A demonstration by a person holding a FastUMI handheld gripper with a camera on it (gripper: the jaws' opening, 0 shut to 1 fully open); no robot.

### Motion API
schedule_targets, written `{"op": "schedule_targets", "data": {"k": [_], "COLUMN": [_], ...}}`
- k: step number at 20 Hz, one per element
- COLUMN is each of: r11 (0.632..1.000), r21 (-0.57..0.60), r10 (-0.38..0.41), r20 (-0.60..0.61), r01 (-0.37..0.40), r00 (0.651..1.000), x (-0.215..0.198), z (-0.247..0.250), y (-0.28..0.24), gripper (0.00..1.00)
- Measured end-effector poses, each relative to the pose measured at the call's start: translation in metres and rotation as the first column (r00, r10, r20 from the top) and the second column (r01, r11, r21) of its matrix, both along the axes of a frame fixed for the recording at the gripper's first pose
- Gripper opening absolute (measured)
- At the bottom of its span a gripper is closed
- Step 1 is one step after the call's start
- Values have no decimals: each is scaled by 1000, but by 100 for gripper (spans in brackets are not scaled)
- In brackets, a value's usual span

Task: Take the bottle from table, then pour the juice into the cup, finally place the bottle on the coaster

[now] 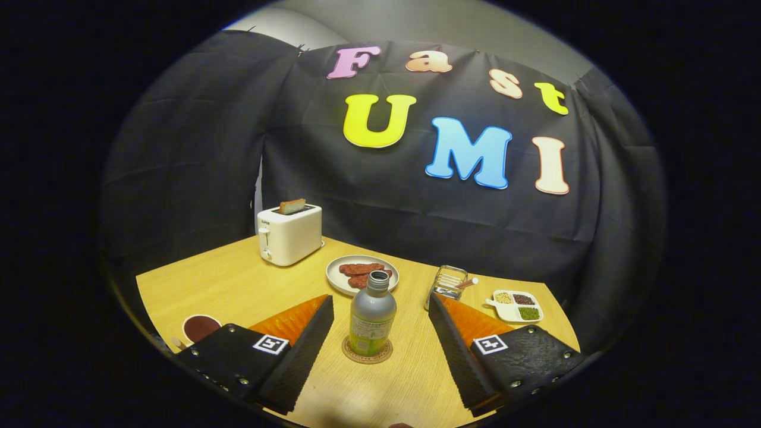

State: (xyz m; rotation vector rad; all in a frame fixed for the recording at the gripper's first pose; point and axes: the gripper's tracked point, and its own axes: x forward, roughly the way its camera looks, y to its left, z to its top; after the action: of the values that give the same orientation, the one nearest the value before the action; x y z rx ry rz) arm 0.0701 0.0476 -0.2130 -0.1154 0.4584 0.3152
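Gripper (380,315): I see both fingers spread wide apart, nothing clasped – tongs released, neither finger touching the bottle.
Fingers (300,351): one on each side of the bottle, clear wood showing between each and the bottle; square marker tags sit on the blocks behind them.
Bottle (372,315): upright between my fingers, roughly level w/ the tips; silver-grey body, green-yellow label low down, grey top. Can't tell if that top is a cap or a bare neck.
Coaster (367,352): round, brownish, directly under the bottle – bottle stands on it, approx centred.
Cup (201,327): off beyond my left finger near the table's edge; white rim, dark reddish-brown liquid inside. Well apart from the bottle.
Table (238,285): light wood, everything rests on it.
Plate (362,274): white, just beyond the bottle, w/ reddish-brown slices on it; bottle's top overlaps its near rim from my angle.
Glass jar (447,286): clear, beyond my right finger, something thin leaning out of it – too small to identify.
Divided dish (516,305): white, right of the jar, compartments w/ pale, dark and green bits.
Toaster (289,234): white, far left by the wall, a slice of toast sticking up from the slot.
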Motion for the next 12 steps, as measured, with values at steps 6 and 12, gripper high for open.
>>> {"op": "schedule_targets", "data": {"k": [6,12], "r11": [994,976], "r21": [37,79], "r10": [-104,-209], "r20": [52,79], "r01": [102,203], "r00": [993,975], "x": [-47,-88], "z": [51,77], "y": [-8,-15], "gripper": [97,97]}}
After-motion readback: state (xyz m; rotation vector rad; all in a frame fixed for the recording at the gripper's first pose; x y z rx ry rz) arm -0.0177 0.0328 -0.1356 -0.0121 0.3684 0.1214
